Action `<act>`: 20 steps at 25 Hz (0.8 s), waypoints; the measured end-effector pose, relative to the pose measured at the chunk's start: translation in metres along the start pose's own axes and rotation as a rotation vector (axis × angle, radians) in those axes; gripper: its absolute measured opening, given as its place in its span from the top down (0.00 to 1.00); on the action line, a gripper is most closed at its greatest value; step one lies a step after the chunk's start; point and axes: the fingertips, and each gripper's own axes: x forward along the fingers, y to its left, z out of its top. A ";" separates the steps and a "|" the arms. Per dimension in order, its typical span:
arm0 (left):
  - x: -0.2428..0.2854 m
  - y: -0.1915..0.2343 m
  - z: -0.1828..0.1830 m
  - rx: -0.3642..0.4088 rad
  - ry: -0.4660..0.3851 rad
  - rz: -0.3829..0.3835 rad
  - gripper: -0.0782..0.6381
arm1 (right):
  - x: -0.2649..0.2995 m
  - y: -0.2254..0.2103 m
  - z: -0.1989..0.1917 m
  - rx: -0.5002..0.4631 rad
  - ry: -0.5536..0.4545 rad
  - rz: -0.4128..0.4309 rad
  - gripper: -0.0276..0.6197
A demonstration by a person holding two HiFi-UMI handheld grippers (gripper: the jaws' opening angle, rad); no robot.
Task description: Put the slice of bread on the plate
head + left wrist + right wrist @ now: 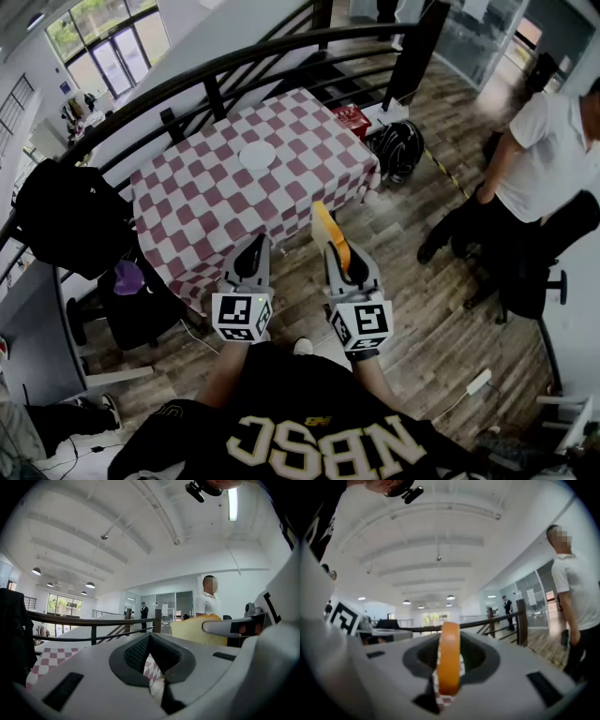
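In the head view a table with a red-and-white checked cloth (216, 202) stands ahead of me, a white plate (257, 156) near its middle. My right gripper (339, 262) is shut on a slice of bread (325, 230), held on edge in the air short of the table. The right gripper view shows the slice's orange crust (449, 644) edge-on between the jaws. My left gripper (251, 255) hangs beside it, shut and empty; its own view shows the jaws together (152, 667), with the yellow bread (194, 630) off to the right.
A black railing (234, 70) runs behind the table. A black bag (398, 145) and a red box (352, 117) lie by the table's far right corner. A person in a white shirt (548, 150) stands at the right. A dark chair with a jacket (70, 220) is at the left.
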 end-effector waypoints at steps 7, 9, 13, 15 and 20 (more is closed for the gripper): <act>0.007 -0.025 -0.008 0.053 0.037 -0.035 0.87 | -0.003 -0.015 -0.018 0.084 0.026 -0.012 0.80; 0.009 -0.030 -0.004 0.071 0.032 -0.045 0.87 | -0.001 -0.016 -0.018 0.096 0.025 -0.009 0.80; 0.014 -0.029 -0.004 0.120 0.032 -0.054 0.87 | 0.015 -0.013 -0.021 0.106 0.022 0.008 0.80; 0.019 -0.019 -0.015 0.109 0.053 -0.045 0.87 | 0.025 -0.008 -0.029 0.111 0.038 0.025 0.80; 0.050 0.019 -0.042 0.057 0.086 -0.024 0.87 | 0.061 -0.009 -0.048 0.095 0.097 0.031 0.80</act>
